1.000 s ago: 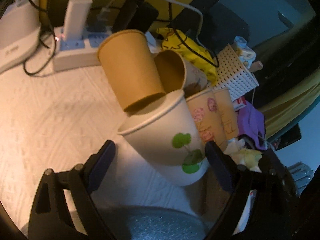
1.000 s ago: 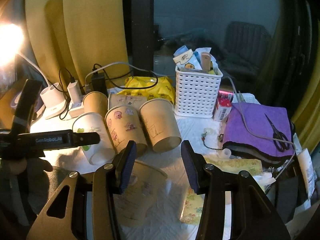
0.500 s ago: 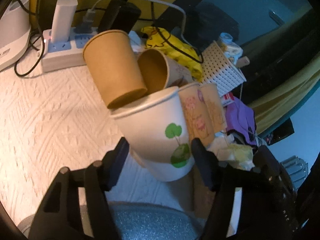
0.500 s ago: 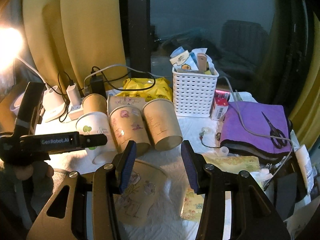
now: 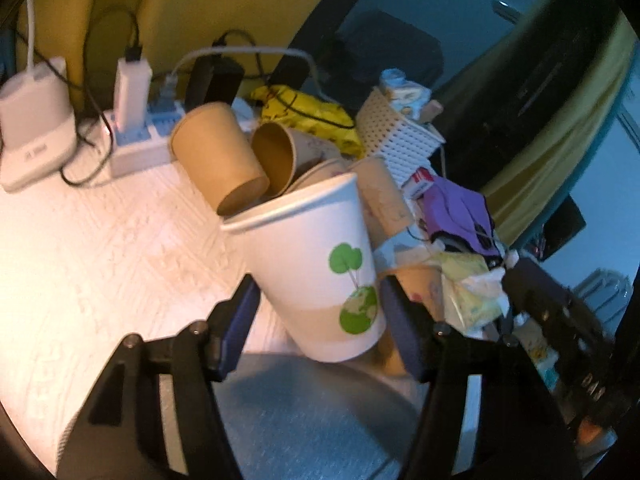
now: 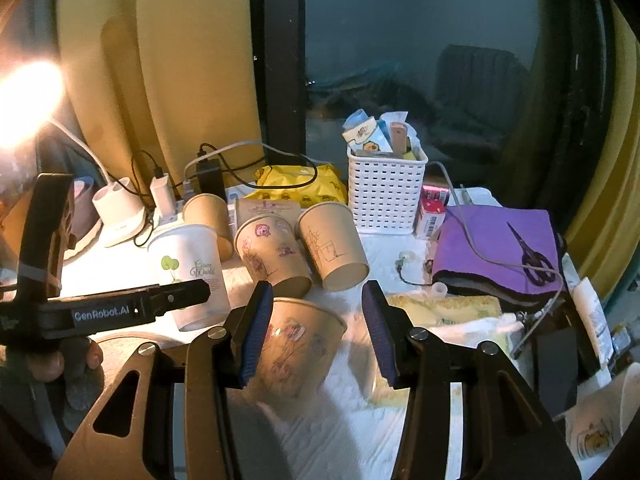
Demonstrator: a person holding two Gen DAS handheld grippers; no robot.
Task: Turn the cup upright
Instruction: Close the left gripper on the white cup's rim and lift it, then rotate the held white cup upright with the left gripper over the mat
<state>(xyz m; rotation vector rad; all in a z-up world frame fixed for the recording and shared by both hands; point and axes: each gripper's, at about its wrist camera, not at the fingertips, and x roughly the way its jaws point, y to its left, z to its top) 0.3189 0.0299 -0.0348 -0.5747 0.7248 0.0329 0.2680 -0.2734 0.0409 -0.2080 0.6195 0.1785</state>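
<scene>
A white paper cup with a green tree print point(image 5: 316, 268) stands nearly upright, mouth up, between the fingers of my left gripper point(image 5: 320, 312), which is shut on its lower part. It also shows in the right wrist view point(image 6: 188, 272) with the left gripper's finger point(image 6: 136, 308) across it. My right gripper point(image 6: 316, 332) is open; a brown printed cup point(image 6: 296, 344) lies tilted, mouth up and to the right, between its fingers.
Several brown paper cups point(image 6: 276, 254) lie on their sides behind. A white basket point(image 6: 386, 192), yellow bag point(image 6: 300, 184), power strip with chargers point(image 5: 136, 136), purple cloth with scissors point(image 6: 504, 252) and tissues point(image 5: 472, 292) crowd the white table.
My left gripper has closed on the white cup and turned it from tilted to nearly upright. The right gripper has barely moved.
</scene>
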